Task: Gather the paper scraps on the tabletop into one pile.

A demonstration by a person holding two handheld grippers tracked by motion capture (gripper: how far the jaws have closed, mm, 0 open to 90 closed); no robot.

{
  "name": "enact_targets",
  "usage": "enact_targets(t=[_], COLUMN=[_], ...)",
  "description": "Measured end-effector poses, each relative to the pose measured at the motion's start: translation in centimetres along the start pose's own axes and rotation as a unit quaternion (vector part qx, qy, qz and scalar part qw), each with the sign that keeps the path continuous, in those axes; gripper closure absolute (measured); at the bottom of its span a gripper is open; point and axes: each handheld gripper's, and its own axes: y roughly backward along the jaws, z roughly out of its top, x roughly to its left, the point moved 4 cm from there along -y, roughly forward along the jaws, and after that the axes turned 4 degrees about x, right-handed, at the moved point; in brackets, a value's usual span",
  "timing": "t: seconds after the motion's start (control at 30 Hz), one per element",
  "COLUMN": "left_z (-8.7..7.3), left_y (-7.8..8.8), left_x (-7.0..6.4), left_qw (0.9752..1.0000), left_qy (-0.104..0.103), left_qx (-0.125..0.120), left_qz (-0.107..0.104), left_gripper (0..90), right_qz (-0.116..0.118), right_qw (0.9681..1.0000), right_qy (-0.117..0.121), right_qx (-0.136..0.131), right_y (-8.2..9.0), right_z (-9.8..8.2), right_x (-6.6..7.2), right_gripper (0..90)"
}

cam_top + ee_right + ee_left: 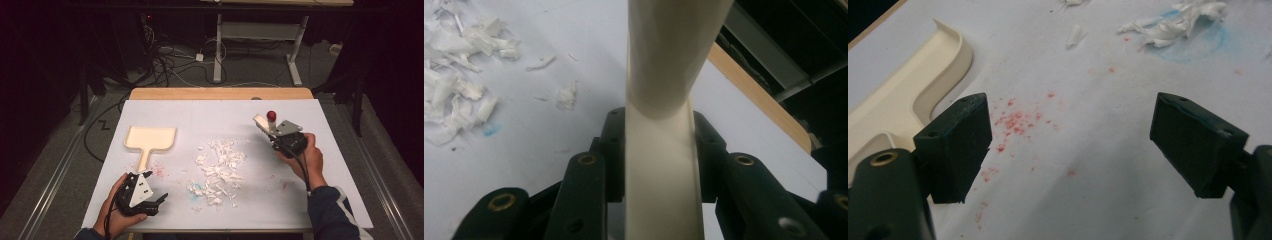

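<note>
2 grippers were at work over the white-covered table (300, 200), and the job in hand looked to us like sweeping up the pile of torn white paper shreds (220, 167) lying mid-table. The right gripper (272, 134) was clenched on a smooth cream plastic tool handle (661, 170), which ran straight up between its jaws and flared wider above them; its working end was out of frame, so we could not tell whether it was a brush or a scraper. We judged that handle stiff, light and rather slick, so a firm hold low on the narrow straight part, as it had, seemed wise, since a glossy handle could twist under a sideways push. The left gripper (150, 200) stood released, jaws wide apart and holding nothing, hovering low over pink-speckled sheet just beside the flat cream plastic dustpan (150, 139), whose narrow handle pointed toward it. The pan looked rigid, light and prone to skate on the smooth sheet, so we would take it by that handle and press it down. The shreds we judged nearly weightless, soft and quick to scatter, better pushed gently than pinched.
</note>
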Motion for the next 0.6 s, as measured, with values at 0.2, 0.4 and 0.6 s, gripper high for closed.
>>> enact_targets(t=[0.2, 0.4, 0.6], left_z=[0.1, 0.1, 0.2], left_y=[0.3, 0.3, 0.3], left_x=[-0.2, -0.1, -0.3], left_qw=[1.0, 0.9999, 0.9998], left_qy=[0.002, 0.006, 0.006], left_qx=[-0.009, -0.013, -0.014], left_qz=[-0.002, -0.006, -0.01], left_gripper=[15.9, 15.9, 15.9], right_qz=[0.005, 0.034, 0.092], right_qw=[0.9996, 0.9972, 0.9906], right_qy=[0.025, 0.067, 0.097], right_qx=[0.014, 0.002, -0.027], right_y=[-2.2, -3.3, -2.0], right_z=[1.3, 3.4, 3.9], right_x=[2.2, 5.6, 7.8], right_gripper=[68.3, 68.2, 68.2])
